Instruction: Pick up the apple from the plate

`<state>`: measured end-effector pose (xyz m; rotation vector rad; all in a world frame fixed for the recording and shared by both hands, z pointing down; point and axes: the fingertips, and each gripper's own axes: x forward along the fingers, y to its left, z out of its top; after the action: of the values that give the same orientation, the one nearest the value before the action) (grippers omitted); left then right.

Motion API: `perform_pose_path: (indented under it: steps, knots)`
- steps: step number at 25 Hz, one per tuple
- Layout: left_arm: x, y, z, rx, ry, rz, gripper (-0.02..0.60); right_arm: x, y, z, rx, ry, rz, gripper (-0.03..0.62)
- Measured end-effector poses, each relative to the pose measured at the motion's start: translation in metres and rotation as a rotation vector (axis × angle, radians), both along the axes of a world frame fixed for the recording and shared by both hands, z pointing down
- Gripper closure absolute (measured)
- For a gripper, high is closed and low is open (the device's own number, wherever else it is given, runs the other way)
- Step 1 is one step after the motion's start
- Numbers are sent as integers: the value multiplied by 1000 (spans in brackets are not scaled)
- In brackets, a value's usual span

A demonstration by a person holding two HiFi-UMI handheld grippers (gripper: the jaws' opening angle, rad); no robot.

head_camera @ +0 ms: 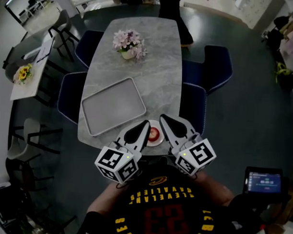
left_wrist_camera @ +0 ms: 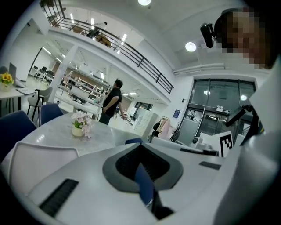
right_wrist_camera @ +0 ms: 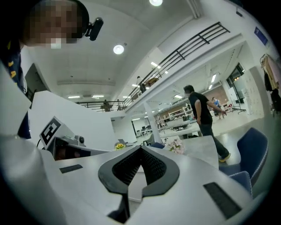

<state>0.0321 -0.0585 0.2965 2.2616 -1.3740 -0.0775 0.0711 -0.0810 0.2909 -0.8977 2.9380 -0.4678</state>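
While both claws hung over the near edge of the table [head_camera: 153,71], neither had reached the fruit, so the whole grasp lay ahead. At the left lay a bare tray [head_camera: 113,106], well apart from the target and no obstacle. Next to it, the left gripper [head_camera: 142,128] pointed in over the table edge with its jaws pressed together at the tips and nothing between them. Its own view showed only a sliver of blue chair through the gap behind the tips. Just right of that tip sat the apple [head_camera: 154,133], red, on a small white plate [head_camera: 155,144] close to the table's near edge, between the two tools. Further right, the right gripper [head_camera: 166,122] was likewise closed and empty, its tip reaching past the plate's far side.

To do the step well, whichever claw took the apple would first have to spread its jaws wide, and only then come down. The pads should straddle the fruit's broadest part, since a round apple would likely roll from an off-centre pinch. A straight lift seemed wise, as the plate sat near the edge and could be dragged off.
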Motion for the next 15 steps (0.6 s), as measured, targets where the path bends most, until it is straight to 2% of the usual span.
perform_pose_path:
  steps: [5, 9, 12, 15]
  knots:
    - [11, 0, -39, 123, -47, -7, 581, 0, 6, -38, 118, 3, -23, 588]
    - [23, 4, -62, 183, -72, -11, 581, 12, 10, -64, 188, -8, -3, 588]
    - [27, 11, -69, 214, -90, -41, 581, 21, 18, -74, 223, -35, 15, 588]
    - [28, 19, -59, 195, -78, -74, 581, 23, 26, -69, 221, -36, 12, 588]
